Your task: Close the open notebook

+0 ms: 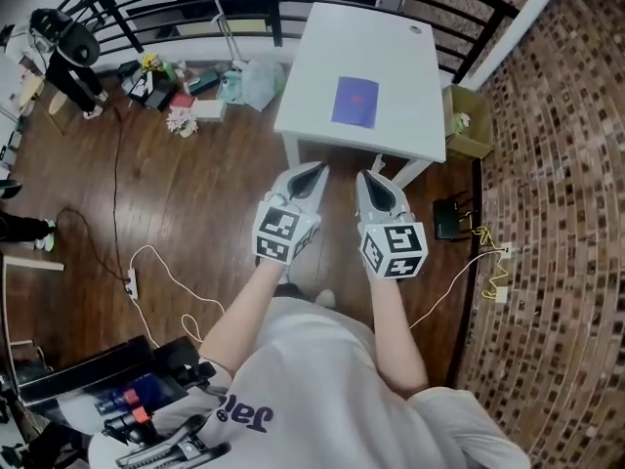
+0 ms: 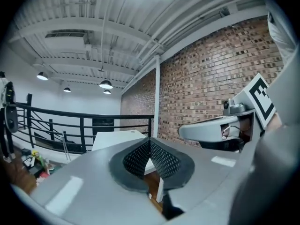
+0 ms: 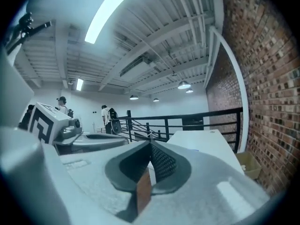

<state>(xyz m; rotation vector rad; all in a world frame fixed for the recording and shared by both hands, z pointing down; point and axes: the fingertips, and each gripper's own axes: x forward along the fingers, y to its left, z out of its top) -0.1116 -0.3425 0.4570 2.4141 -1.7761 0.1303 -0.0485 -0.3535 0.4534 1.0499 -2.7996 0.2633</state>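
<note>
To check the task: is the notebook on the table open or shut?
Shut: the notebook shows only one purple cover, no pages, flat on the table.

The notebook (image 1: pixel 354 102) lies on the table (image 1: pixel 391 47), near its middle. Behind the table runs a railing (image 1: pixel 276 13). To the table's right, a cardboard box (image 1: pixel 469 130) sits beside the brick wall (image 1: pixel 557 213). To its left, clutter (image 1: pixel 176 96) (bags and small things, hard to sort) lies on the floor (image 1: pixel 215 184) by the railing. The left gripper (image 1: pixel 314 168) and right gripper (image 1: pixel 369 177) hang side by side before the table's near edge.
</note>
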